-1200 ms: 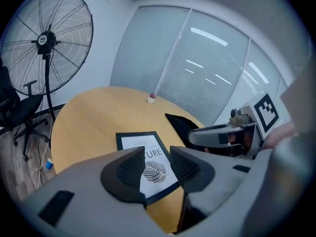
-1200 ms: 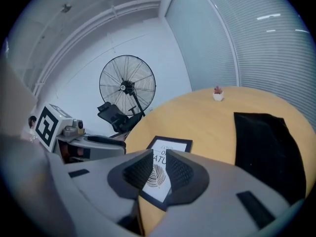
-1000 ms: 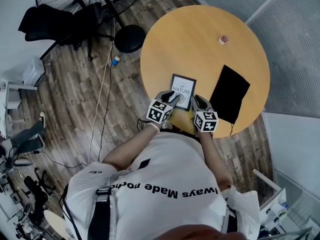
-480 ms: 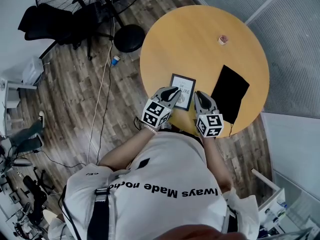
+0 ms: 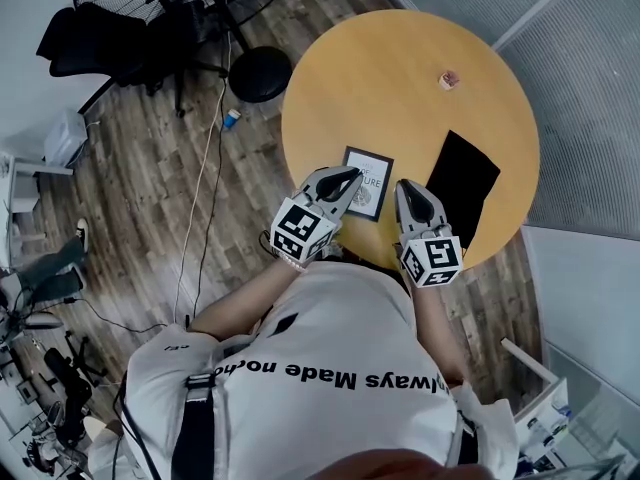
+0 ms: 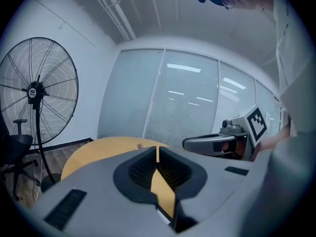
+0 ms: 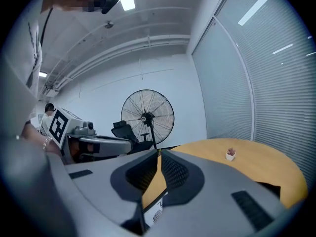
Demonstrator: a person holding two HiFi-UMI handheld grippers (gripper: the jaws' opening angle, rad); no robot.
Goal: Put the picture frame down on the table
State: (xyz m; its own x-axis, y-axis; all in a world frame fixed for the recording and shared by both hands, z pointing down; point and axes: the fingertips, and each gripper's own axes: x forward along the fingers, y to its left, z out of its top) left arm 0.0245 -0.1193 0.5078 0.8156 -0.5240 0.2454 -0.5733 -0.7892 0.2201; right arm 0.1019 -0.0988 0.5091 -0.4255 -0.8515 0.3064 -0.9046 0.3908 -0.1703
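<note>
Since the earlier frames, both of your tongs have risen off the picture frame (image 5: 371,171). Their jaws have just been closing, with nothing between them. The round tabletop (image 5: 400,78) lies below both tongs, bare wood under their tips. The black mat (image 5: 462,181) lies flat just to the right of the right tongs (image 5: 408,189), apart from the frame.

The frame lies flat and face up on the tabletop. It sits beneath and just beyond the tip of the left tongs (image 5: 347,180), with the right tongs beside its other edge. It appears to be resting on its own, so I judge the put-down finished.

Both pairs of tongs are closed and empty, pads meeting. A small pot (image 5: 449,80) stands well beyond the right tongs.
</note>
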